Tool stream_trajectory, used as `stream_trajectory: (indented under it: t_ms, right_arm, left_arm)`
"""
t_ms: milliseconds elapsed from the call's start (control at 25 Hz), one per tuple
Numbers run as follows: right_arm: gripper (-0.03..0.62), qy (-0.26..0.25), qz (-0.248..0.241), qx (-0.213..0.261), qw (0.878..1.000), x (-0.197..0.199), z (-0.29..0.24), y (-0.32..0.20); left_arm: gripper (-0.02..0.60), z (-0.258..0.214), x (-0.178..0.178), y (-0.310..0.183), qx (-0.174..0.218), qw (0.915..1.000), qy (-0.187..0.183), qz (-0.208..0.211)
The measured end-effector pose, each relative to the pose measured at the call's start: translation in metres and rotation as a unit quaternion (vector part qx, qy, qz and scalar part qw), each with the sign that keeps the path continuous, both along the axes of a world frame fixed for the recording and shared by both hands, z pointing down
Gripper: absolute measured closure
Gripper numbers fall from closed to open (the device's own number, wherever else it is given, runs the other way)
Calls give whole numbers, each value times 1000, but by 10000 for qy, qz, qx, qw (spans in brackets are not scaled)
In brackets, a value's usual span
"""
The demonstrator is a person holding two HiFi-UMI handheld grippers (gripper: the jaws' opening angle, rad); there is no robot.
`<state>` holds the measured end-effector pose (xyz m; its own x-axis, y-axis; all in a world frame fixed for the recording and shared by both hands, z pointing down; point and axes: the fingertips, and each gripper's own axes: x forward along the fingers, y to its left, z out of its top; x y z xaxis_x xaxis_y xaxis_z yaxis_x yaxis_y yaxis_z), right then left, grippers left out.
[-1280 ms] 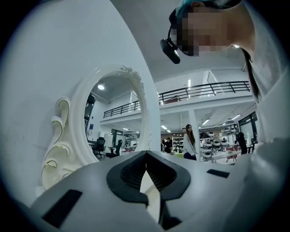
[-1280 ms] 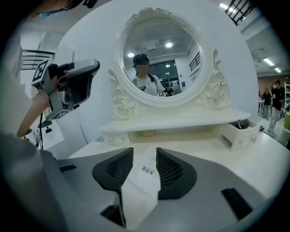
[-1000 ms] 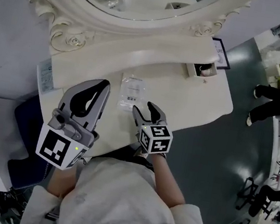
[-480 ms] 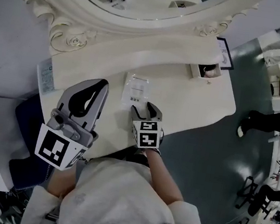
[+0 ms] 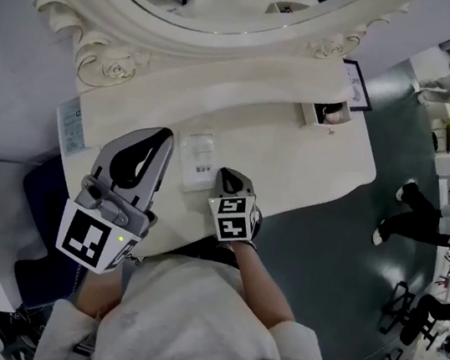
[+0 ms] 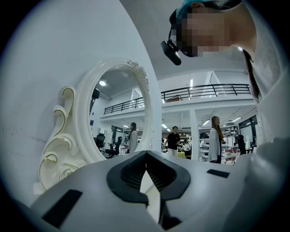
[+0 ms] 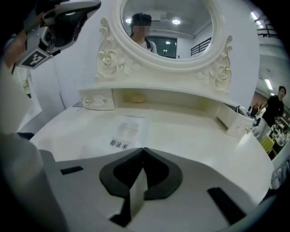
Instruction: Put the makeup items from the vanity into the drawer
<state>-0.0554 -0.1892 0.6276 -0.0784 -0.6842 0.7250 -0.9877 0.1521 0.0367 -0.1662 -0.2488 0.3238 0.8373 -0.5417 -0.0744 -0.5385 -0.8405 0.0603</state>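
Clear flat plastic packet (image 5: 198,161) with a line of black print lies flat on the white vanity top (image 5: 296,157), front and centre, between the two grippers. Right gripper (image 5: 228,174) is tipped down toward the top, its tips at the packet's near right corner. Its jaws have just been closing and now meet tip to tip with no gap. The corner of the film sits right at the meeting point, but I cannot tell whether it is pinched. Left gripper (image 5: 167,134) is held above the front left of the top, just left of the packet and not touching it. It points level toward the oval mirror in its carved white frame (image 5: 116,64). Its jaws are together with nothing between them. Small white drawer (image 5: 324,114) stands pulled open at the back right of the vanity, under the mirror shelf, with something dark inside that is too small to name. The packet is well apart from the drawer. The person in a pale grey top (image 5: 186,321) stands at the front edge.
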Motion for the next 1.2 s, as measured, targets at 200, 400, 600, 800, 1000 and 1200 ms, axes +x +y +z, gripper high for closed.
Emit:
stream_trajectory:
  t_ms: [200,400,600,800,1000,1200]
  right_arm:
    - [576,-18,-190,0,9998,-1,1,0]
    - [576,-373,-58,199,9991,1,-9,5]
    - [576,-476,84,534,9974,9,-31,7]
    - [576,-494,180,917,9944,20,-63,10]
    - [576,-505,339,1274,9900,34,-87,16]
    - [576,-497,533,1485,9862,53,-101,24]
  left_arm:
    - [566,-3,-1,2,20,10000,-5,-28]
    - [566,-3,-2,6,59,10000,-18,-67]
    - [566,-3,-2,9,69,10000,-4,-60]
    - [566,-9,3,15,99,10000,14,-5]
    - [566,-11,13,21,140,9998,47,97]
    - [566,-17,31,29,205,9994,76,274]
